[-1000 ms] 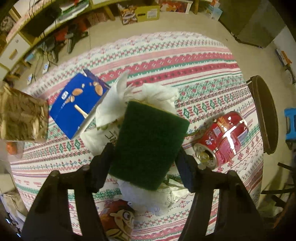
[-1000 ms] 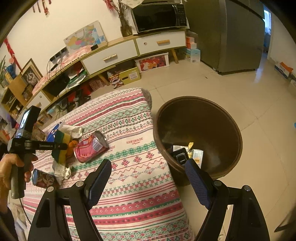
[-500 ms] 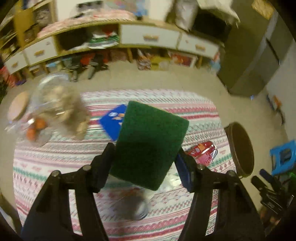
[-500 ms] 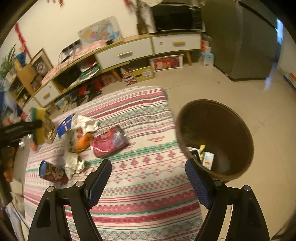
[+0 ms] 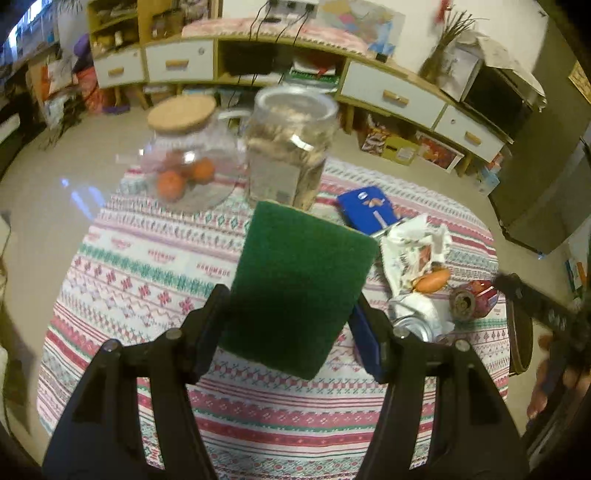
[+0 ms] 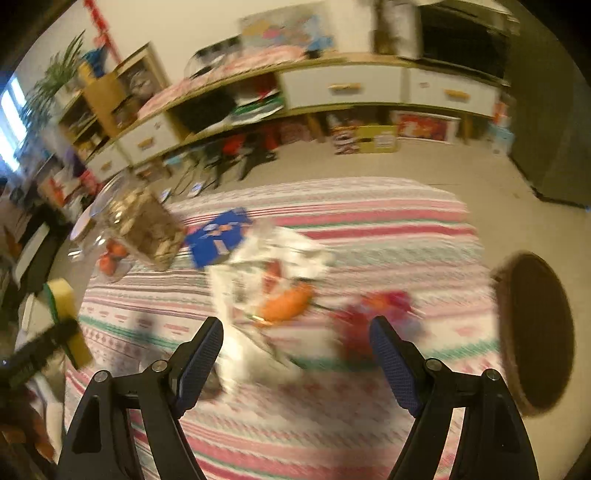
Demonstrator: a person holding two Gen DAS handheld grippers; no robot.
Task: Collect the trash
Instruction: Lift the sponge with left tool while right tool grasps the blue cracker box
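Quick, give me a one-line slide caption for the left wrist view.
Left gripper holding a green sponge above the patterned tablecloth, jars and trash beyond.

A long wooden sideboard (image 5: 391,96) with white drawers lines the pale wall (image 6: 177,33), above a beige tiled floor (image 5: 48,206).

— What trash is on the cloth?
— Crumpled white wrappers (image 5: 415,254) with an orange scrap (image 5: 431,279); red can (image 5: 474,303) on its side beside them; flat blue box (image 5: 367,209) behind.
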